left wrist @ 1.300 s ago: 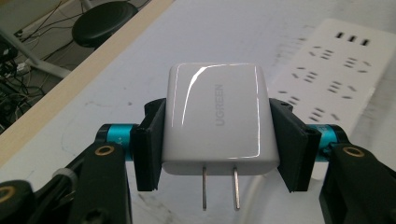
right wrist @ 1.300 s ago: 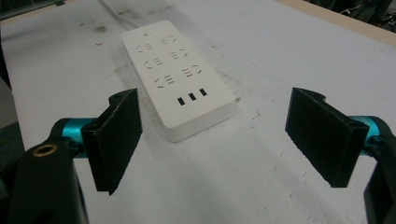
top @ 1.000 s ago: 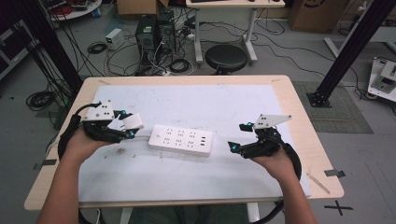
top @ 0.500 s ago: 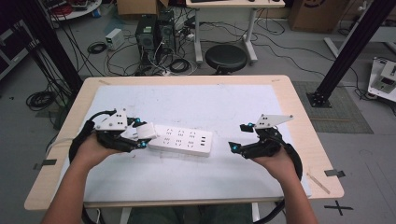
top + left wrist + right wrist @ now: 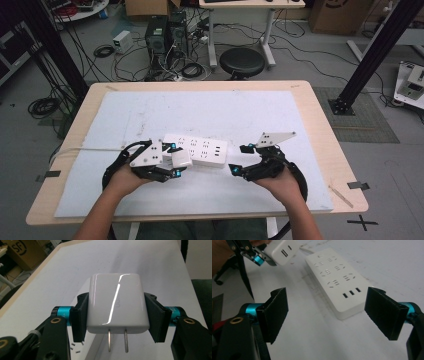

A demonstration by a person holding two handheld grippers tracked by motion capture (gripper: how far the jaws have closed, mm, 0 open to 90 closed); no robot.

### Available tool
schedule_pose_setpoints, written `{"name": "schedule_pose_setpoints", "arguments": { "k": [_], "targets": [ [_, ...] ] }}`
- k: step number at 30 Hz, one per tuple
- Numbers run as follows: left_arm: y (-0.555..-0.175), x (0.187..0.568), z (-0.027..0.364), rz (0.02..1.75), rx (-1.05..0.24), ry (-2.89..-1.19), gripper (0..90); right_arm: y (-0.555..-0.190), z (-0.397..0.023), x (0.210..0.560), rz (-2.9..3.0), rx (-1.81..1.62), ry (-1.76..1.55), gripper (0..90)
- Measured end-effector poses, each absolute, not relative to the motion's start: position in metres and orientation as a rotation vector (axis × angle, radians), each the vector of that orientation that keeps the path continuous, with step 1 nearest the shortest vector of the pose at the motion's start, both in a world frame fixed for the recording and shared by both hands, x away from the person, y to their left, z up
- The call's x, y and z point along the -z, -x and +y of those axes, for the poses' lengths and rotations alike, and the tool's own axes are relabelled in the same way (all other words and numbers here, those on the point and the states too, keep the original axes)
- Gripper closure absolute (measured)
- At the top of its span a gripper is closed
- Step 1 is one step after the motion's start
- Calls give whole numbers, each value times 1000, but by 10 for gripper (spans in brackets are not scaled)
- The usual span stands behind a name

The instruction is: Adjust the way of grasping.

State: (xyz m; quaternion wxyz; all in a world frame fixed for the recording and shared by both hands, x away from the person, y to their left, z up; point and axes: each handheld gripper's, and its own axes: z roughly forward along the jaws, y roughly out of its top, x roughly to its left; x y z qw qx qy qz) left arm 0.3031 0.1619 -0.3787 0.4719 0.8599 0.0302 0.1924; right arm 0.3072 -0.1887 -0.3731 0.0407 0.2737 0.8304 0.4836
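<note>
A white power strip (image 5: 200, 149) lies flat on the white mat near the table's middle, sockets up. My left gripper (image 5: 175, 160) is shut on a white charger (image 5: 181, 159) and holds it over the strip's left end. In the left gripper view the pads clamp the charger (image 5: 116, 302) by its sides, and its two metal prongs (image 5: 117, 340) point back towards the camera. My right gripper (image 5: 238, 159) stands open just right of the strip. In the right gripper view its jaws stand wide, with the strip's USB end (image 5: 344, 297) ahead and the charger (image 5: 282, 248) at the top left.
The strip's white cable (image 5: 90, 148) runs left off the mat (image 5: 280, 115). The wooden table edge (image 5: 320, 110) frames the mat. Beyond the table are a black stool (image 5: 242, 62), computer cases and floor cables.
My left gripper has carried the charger rightwards and a little down, from the table's left side to the strip's left end. The right gripper has shifted slightly towards the strip.
</note>
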Motion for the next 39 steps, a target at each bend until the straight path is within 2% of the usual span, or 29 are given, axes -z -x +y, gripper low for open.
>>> {"name": "schedule_pose_setpoints", "arguments": {
  "k": [12, 16, 39],
  "targets": [
    [-279, 397, 141, -13, -662, -2070, 425, -307, -159, 393, 2604, -1635, -896, 195],
    [-278, 400, 138, -13, -690, -2052, 425, -309, -150, 397, 2617, -1659, -900, 194],
    [-272, 406, 116, -40, -721, -1989, 426, -321, -126, 412, 2648, -1878, -967, 197]
  ]
}}
